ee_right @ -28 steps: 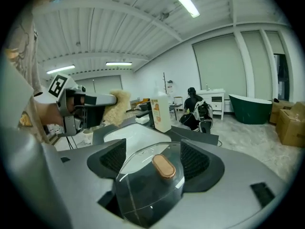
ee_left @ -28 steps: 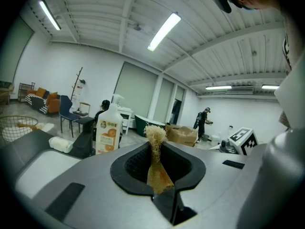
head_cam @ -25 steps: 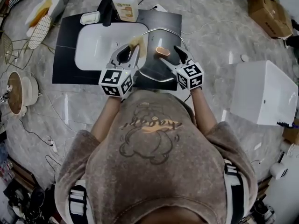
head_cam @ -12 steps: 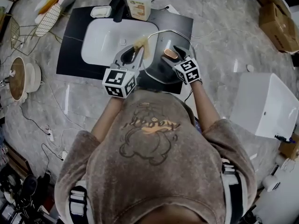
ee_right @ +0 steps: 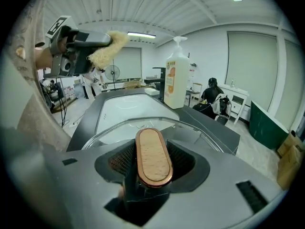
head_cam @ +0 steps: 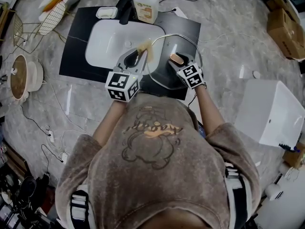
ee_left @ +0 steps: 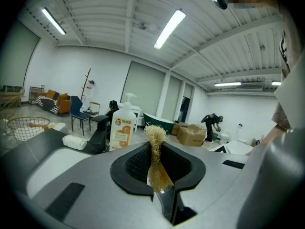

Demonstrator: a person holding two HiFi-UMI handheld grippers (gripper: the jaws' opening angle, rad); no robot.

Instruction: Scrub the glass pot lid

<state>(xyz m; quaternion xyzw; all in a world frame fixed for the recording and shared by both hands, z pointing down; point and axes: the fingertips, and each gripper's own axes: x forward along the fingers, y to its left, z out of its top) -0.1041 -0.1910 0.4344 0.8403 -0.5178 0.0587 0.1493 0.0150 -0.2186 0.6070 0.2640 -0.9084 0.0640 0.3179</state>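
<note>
Head view: glass lid (head_cam: 161, 63) with a metal rim lies on the dark desk (head_cam: 76, 56), just right of the white sink (head_cam: 109, 44). Right gripper (head_cam: 180, 62) sits over the lid's middle. Right gripper view: its fingers have just been closing and now clasp the wood-topped handle (ee_right: 153, 159) from both sides. Left gripper (head_cam: 138, 58) is held up by the sink's right rim, fingers clenched on a straw-coloured scrubber (ee_left: 155, 137) that pokes past the tips, clear of the glass. Soap bottle (head_cam: 147, 4) stands behind the sink.

No legible text, soap bottle (head_cam: 146, 5) label blurred
</note>
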